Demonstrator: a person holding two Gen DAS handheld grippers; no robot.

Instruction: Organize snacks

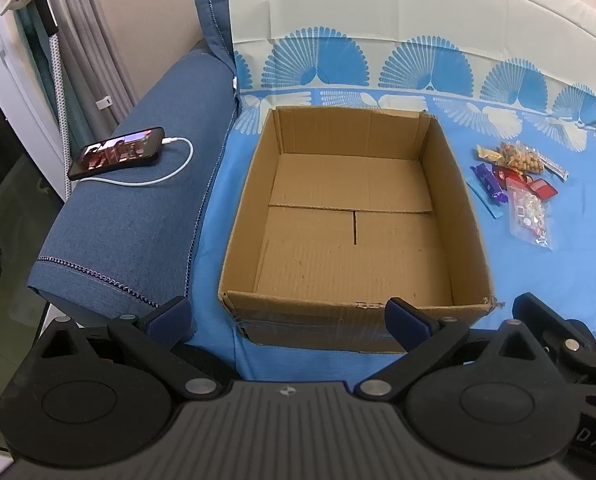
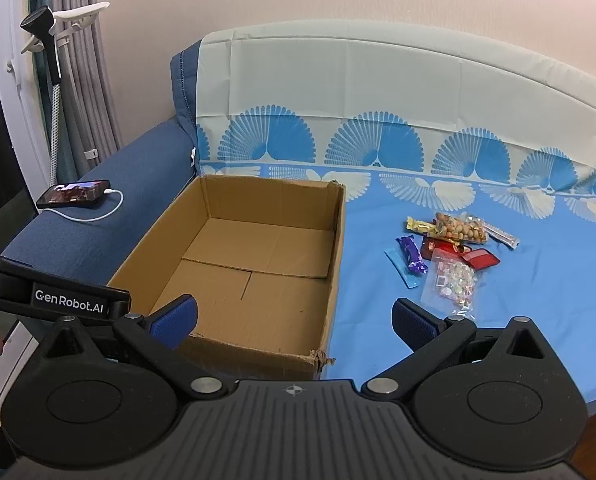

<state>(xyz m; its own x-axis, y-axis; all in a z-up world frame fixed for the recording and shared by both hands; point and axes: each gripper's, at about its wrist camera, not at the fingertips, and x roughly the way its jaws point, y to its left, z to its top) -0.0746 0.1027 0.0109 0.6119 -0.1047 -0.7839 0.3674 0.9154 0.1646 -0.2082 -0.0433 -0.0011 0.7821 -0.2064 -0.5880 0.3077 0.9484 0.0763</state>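
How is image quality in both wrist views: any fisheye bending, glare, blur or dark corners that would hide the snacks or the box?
Left wrist view: strong fisheye bending of the sofa back, dark corners, even soft light, cardboard box sharp, snack pile small but legible, phone screen glowing. Right wrist view: same bending, no glare, snack pile clearer, box sharp.

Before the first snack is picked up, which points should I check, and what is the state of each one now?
1. Cardboard box open on top, nothing inside: ok.
2. Left tongs open and holding nothing: ok.
3. Right tongs open and holding nothing: ok.
4. Snack pile lies beside the box on the blue sheet, uncovered: ok.
5. Snacks separate for single grasps: not ok, several overlap.
6. Phone on the armrest, apart from the box: ok.
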